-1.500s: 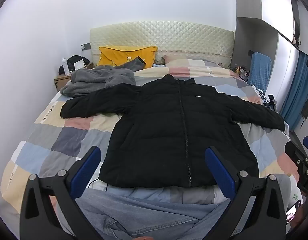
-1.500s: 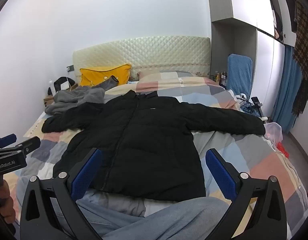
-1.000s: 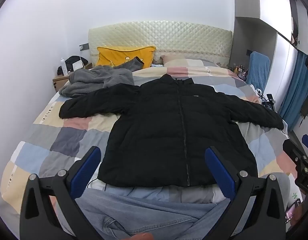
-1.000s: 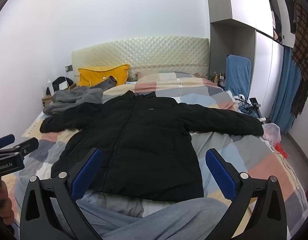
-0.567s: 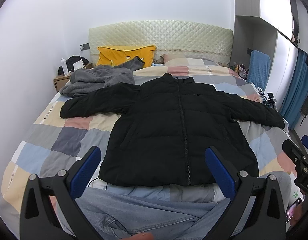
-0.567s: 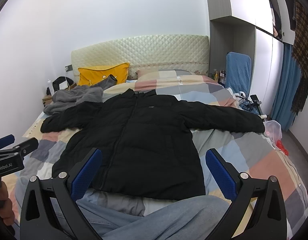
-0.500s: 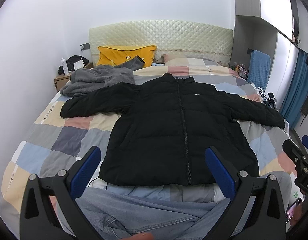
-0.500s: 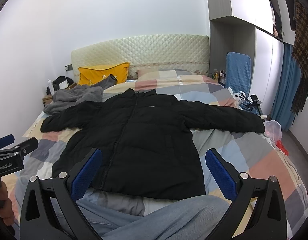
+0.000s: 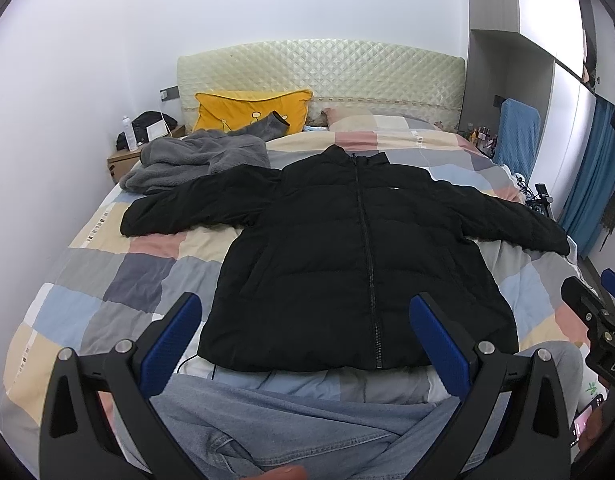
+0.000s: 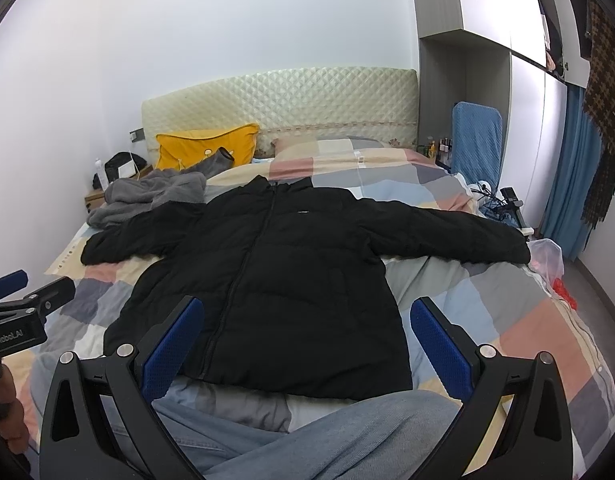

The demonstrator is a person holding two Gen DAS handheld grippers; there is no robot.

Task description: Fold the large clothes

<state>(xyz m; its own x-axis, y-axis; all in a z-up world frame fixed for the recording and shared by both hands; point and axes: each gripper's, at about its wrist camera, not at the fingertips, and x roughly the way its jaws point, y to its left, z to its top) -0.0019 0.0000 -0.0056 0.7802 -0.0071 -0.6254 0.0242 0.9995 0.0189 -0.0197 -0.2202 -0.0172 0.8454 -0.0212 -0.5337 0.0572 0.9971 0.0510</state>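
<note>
We see both left tongs [image 9: 305, 322] and right tongs [image 10: 307, 324] spread wide, empty, above our denim-clad legs [image 9: 291, 424]. Black puffer jacket [image 9: 347, 264] lies flat on the patchwork bed [image 9: 119, 280], sleeves out. Grey fleece [image 9: 195, 160] touches its left sleeve, near the yellow pillow [image 9: 247, 110].

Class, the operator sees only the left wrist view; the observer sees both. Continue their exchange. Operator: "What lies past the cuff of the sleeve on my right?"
Observer: A clear plastic bag sits just past that cuff.
Operator: Anything else there?
Observer: Small red things beside the bed, below the bag; too blurred to name.
Operator: Is the right gripper free?
Observer: Yes. The right gripper is open and holds nothing; the jacket lies flat ahead of it.
</note>
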